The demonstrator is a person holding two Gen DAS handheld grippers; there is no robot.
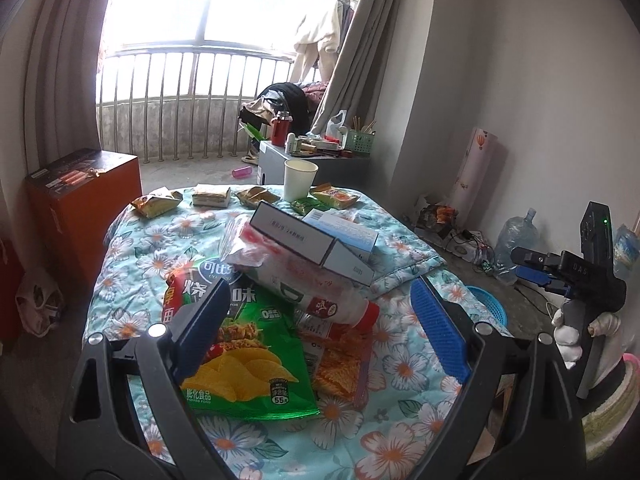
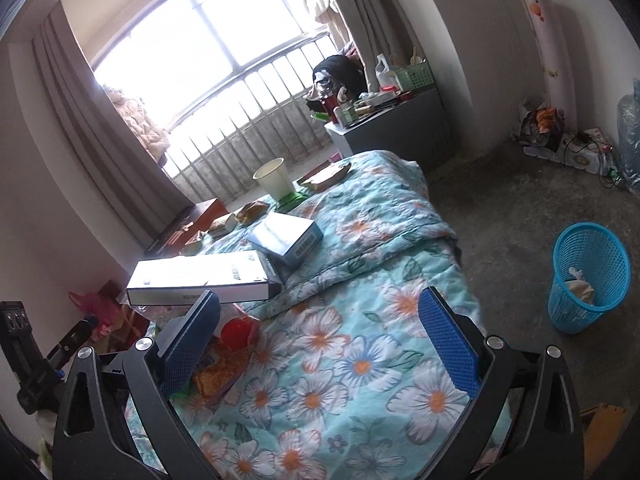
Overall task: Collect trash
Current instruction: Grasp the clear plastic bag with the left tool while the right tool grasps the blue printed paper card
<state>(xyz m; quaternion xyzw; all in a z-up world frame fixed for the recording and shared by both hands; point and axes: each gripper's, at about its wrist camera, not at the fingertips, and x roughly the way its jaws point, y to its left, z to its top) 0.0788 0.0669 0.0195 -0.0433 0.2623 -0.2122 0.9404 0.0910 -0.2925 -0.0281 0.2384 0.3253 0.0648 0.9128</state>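
Blue-padded fingers of the left tool [image 1: 320, 300] stand wide apart over the near end of the bed [image 1: 400, 432], holding nothing, with a green chip bag [image 1: 248, 356] lying on the floral quilt between them and partly behind the left finger. Just beyond the bag, a red-capped bottle [image 1: 340, 308] lies on its side over an orange snack wrapper [image 1: 340, 368], and a crumpled clear plastic bag [image 1: 256, 248] sits under a long white box [image 1: 296, 240] that leans against a pale blue box [image 1: 344, 232]. Along the far edge of the bed a white paper cup [image 1: 299, 180] stands upright among small snack packets [image 1: 156, 202]. Only a sliver of the blue mesh waste basket [image 1: 488, 304] shows past the right edge of the bed in the left wrist view, and the right tool [image 1: 536, 268] hangs off that same side, gripped by a white-gloved hand [image 1: 572, 336]. From the right wrist, the whole basket [image 2: 588, 276] is seen standing on the concrete floor [image 2: 500, 208] well apart from the bed, with crumpled paper inside. That right tool [image 2: 320, 320] is likewise spread wide and empty above the quilt, its left finger close to the red cap and orange wrapper [image 2: 216, 376].
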